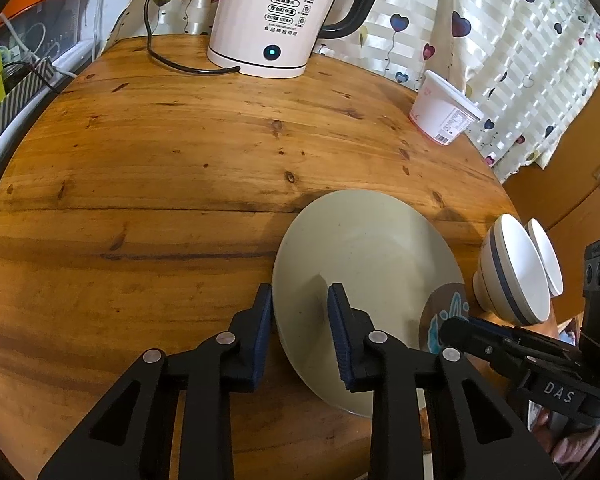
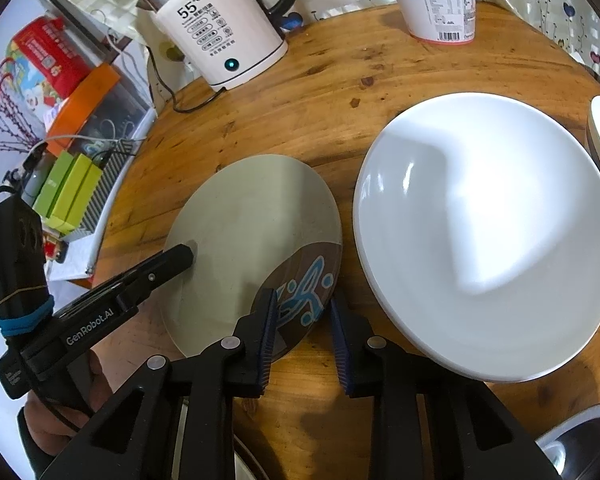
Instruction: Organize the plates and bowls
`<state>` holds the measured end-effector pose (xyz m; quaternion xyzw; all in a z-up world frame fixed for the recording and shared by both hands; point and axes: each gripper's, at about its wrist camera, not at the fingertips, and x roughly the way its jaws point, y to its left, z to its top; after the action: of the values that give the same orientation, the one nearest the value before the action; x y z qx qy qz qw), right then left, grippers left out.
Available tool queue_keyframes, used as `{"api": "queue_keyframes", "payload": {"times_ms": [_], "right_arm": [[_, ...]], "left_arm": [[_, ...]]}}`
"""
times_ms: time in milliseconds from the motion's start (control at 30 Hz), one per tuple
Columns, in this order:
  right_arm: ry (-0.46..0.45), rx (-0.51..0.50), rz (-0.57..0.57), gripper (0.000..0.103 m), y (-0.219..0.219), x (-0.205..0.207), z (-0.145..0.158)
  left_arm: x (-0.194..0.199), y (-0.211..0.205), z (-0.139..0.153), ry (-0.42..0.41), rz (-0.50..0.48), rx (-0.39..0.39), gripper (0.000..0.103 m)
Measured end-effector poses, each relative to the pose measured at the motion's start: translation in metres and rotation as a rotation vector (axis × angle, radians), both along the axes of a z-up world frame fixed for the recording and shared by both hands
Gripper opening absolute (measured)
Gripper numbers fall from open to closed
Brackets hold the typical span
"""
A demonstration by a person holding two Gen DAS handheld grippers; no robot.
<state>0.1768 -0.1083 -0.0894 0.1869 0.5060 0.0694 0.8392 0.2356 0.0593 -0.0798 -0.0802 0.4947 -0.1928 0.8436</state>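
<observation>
- Left gripper (image 1: 300,322): jaws apart and straddling the left rim of the beige plate (image 1: 364,264). One pad sits outside the rim, the other over the plate face. It isn't clamped; I see a gap at the outer pad.
- Right gripper (image 2: 303,330): jaws also apart, straddling the opposite edge of the same plate (image 2: 244,240), at the brown patch with the blue pattern. No hold there either.
- The plate lies flat on the wooden table (image 1: 160,184), near my edge, between the two grippers. Each one comes at it from its own side, and both are about equally near.
- White plate (image 2: 488,232) sits just right of the beige one, rims close; I can't tell whether they touch. From the right wrist it lies right of the fingers, outside the jaws.
- Two bowls (image 1: 512,272) are further right, near the table edge.
- Kettle (image 1: 276,16) and white tub (image 1: 444,112) stand at the far side, well apart from the plates.
- My guess for the next move: close on the beige rim, lift, and carry it rightward onto the white plate. What matters is rim alignment inside each jaw gap.
</observation>
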Motion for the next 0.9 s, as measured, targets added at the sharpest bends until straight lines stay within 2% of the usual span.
{"api": "queue_keyframes", "payload": {"times_ms": [900], "right_arm": [[-0.061,-0.002,0.038,0.024,0.003,-0.018,0.024]], "left_arm": [[-0.04,0.008,0.025,-0.032,0.041,0.015,0.029]]}}
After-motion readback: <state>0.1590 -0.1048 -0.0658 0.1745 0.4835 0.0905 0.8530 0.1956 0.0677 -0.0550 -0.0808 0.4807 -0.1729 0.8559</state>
